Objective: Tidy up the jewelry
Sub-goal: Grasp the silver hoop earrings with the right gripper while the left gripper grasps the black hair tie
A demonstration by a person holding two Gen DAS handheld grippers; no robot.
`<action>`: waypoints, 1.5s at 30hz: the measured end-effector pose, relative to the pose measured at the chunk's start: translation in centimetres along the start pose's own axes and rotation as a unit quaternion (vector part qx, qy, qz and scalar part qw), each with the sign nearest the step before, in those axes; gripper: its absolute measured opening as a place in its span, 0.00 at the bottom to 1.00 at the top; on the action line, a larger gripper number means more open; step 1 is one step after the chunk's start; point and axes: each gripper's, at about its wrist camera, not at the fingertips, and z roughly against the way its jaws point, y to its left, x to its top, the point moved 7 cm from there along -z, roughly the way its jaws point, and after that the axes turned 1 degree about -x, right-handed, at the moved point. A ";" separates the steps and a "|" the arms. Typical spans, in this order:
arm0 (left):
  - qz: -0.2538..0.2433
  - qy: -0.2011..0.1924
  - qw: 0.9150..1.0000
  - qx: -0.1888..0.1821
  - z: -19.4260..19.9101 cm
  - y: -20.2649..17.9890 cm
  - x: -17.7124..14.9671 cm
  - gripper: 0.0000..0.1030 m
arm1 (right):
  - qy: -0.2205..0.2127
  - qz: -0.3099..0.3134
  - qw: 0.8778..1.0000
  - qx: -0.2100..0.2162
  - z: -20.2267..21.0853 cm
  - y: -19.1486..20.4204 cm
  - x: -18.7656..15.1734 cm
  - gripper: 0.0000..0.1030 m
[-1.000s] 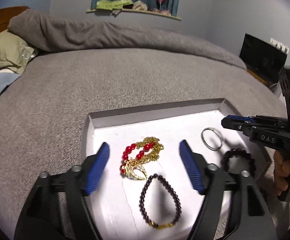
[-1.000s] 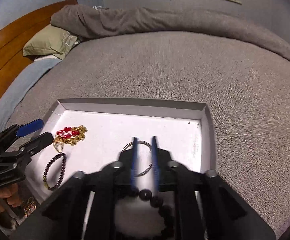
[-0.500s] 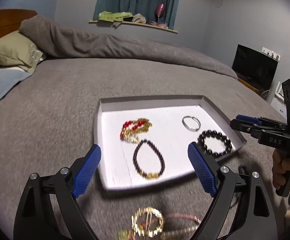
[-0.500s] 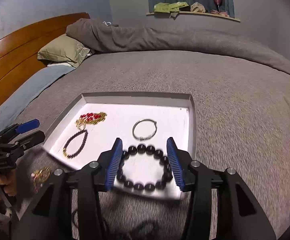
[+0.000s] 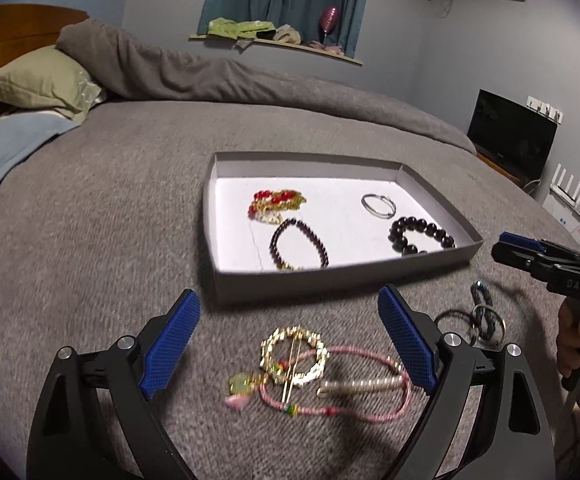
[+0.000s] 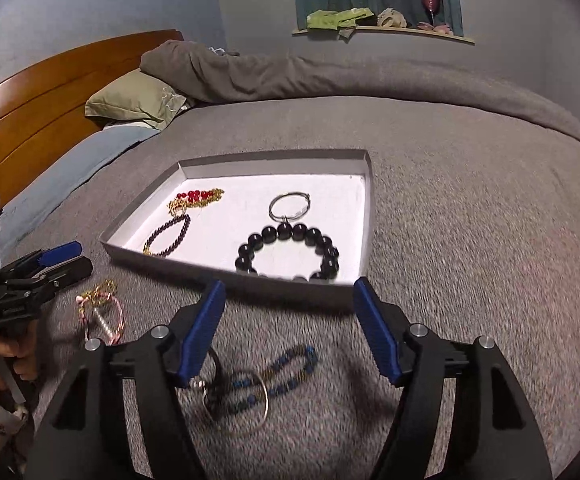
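Note:
A grey tray (image 5: 330, 278) with a white floor lies on the bed and holds a red-and-gold necklace (image 5: 275, 204), a dark bead bracelet (image 5: 298, 244), a silver ring bangle (image 5: 378, 204) and a big black bead bracelet (image 5: 420, 236). My left gripper (image 5: 290, 344) is open and empty above a gold round brooch (image 5: 294, 354), a pink cord bracelet (image 5: 354, 394) and a pearl clip (image 5: 360, 385) on the blanket. My right gripper (image 6: 294, 336) is open and empty over a blue bead bracelet (image 6: 285, 376) and a silver ring (image 6: 241, 404). The tray also shows in the right wrist view (image 6: 364, 208).
The grey blanket (image 5: 109, 220) covers the bed. A green pillow (image 5: 45, 80) and a wooden headboard (image 6: 29, 92) lie at the far left. A dark screen (image 5: 514, 136) stands at the right. The right gripper's body (image 5: 558, 268) shows at the right edge.
Both grippers have pulled back from the tray toward me. The right gripper opened and left the black bead bracelet in the tray. Loose jewelry on the blanket has come into view.

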 end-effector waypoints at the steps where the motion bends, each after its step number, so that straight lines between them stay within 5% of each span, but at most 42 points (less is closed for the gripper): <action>1: 0.000 -0.001 1.000 0.001 0.1 0.0 -0.3 0.88 | 0.000 -0.004 1.000 0.001 0.1 -0.1 -0.4 0.65; 14: -0.016 -0.014 1.000 0.009 0.8 -0.4 -2.5 0.89 | 0.006 -0.028 1.000 -0.004 1.1 -1.0 -4.8 0.71; 34: -0.044 -0.008 0.999 0.011 1.5 -2.2 -3.9 0.91 | 0.000 -0.007 1.000 -0.009 2.5 0.1 -6.5 0.71; 35: -0.048 -0.008 0.999 0.012 1.5 -2.4 -4.0 0.91 | 0.001 -0.003 1.000 -0.011 2.5 0.2 -6.5 0.70; 39: -0.063 -0.005 0.998 0.013 1.5 -3.1 -4.1 0.91 | 0.019 0.010 1.000 -0.020 1.8 0.7 -6.7 0.38; 44: -0.069 -0.003 0.998 0.007 1.4 -3.7 -4.1 0.91 | 0.034 0.021 0.999 -0.018 1.2 1.1 -7.1 0.31; 45: -0.070 -0.002 0.998 0.004 1.4 -3.9 -4.0 0.91 | 0.036 0.024 0.999 -0.016 1.1 1.2 -7.1 0.23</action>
